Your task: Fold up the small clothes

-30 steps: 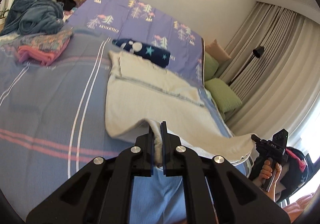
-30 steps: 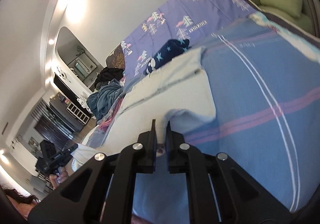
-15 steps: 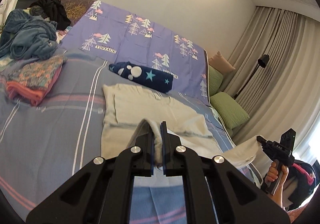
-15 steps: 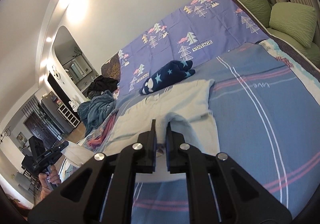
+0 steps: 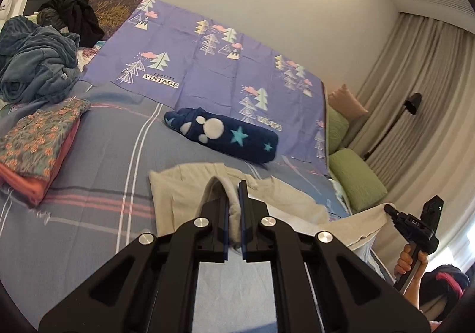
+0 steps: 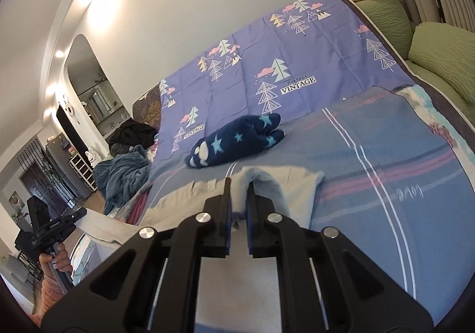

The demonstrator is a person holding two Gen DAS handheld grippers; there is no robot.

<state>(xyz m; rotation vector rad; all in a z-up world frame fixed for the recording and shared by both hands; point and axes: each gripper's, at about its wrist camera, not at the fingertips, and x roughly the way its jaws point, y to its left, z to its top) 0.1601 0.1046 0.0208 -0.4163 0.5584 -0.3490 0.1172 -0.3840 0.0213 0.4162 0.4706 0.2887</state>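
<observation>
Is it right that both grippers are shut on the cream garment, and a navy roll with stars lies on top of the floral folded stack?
Not quite. The navy roll lies apart from the floral folded stack, on the bed by the purple sheet, as the left wrist view shows. The left gripper and right gripper do pinch the cream garment.

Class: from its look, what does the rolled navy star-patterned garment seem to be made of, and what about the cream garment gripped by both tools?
Rolled navy star-patterned garment: probably fleece; fuzzy, matte nap. Cream garment: likely soft cotton knit; matte, limp drape.
</observation>
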